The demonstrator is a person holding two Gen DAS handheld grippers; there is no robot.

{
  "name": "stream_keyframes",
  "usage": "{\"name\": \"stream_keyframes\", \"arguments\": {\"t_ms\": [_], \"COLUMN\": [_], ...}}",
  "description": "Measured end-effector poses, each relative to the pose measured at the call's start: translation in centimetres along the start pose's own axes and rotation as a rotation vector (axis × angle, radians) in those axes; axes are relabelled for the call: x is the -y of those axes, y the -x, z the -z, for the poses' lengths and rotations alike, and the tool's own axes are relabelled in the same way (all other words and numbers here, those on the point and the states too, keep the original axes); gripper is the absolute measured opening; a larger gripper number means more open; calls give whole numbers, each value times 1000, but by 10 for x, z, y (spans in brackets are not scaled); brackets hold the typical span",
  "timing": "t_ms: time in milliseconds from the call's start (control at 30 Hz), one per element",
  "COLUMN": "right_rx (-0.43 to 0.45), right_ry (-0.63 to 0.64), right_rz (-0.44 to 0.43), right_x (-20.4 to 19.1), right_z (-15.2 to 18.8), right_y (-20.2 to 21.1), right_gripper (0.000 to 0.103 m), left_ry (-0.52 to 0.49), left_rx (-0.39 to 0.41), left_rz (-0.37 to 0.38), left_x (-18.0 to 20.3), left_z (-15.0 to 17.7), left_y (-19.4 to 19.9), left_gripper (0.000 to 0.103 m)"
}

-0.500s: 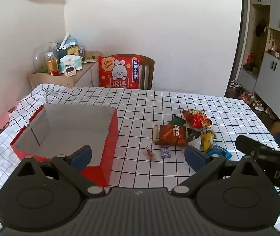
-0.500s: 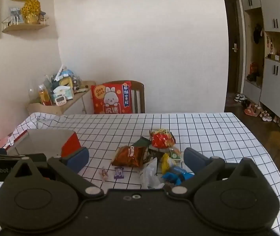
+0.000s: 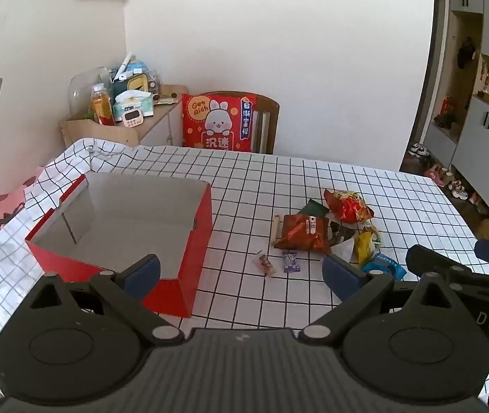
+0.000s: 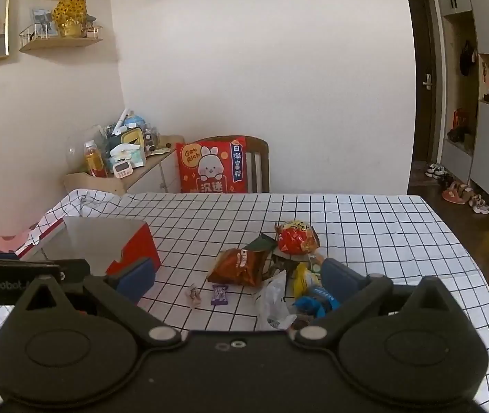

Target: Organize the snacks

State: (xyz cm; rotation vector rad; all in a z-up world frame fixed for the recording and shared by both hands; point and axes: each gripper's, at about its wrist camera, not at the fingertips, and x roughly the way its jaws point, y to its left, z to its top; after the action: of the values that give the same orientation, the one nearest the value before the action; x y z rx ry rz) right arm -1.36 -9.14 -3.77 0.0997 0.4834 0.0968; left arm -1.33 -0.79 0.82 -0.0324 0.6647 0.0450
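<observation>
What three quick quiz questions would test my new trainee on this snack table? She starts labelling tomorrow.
1. True or false: the red box already holds snacks.
2. Which lies nearer the box: A) purple candy B) blue packet?
3. Fill in: both the left gripper and right gripper are ____ and hold nothing.

Key: 1 false, its inside shows bare; 2 A; 3 open.

The red cushion [image 3: 218,122] is showing "Get Rich"; the right gripper [image 3: 464,275] is bearing "DAS", and the left gripper [image 4: 24,280] is bearing "GenRobot".
</observation>
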Motion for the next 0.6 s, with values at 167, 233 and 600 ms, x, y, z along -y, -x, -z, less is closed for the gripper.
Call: {"name": "stream_keyframes", "arguments": {"t_ms": [167,233,600], "right_rx": [-10,-12,-17], "right_ry": [-2,0,8], "right_rz": [1,4,15], "right_x": [0,-1,-4], "right_z": [2,2,1], "right_y": [-1,-1,-4], "right_gripper": [103,103,103], "left_ry": [3,5,4], "left_rx": [-13,-15,-21], "left_rz": [-1,-1,7], "left_x": [1,1,-2], "left_z": [2,2,0], "left_y": [-2,-3,-7], "left_gripper": [101,101,101]}}
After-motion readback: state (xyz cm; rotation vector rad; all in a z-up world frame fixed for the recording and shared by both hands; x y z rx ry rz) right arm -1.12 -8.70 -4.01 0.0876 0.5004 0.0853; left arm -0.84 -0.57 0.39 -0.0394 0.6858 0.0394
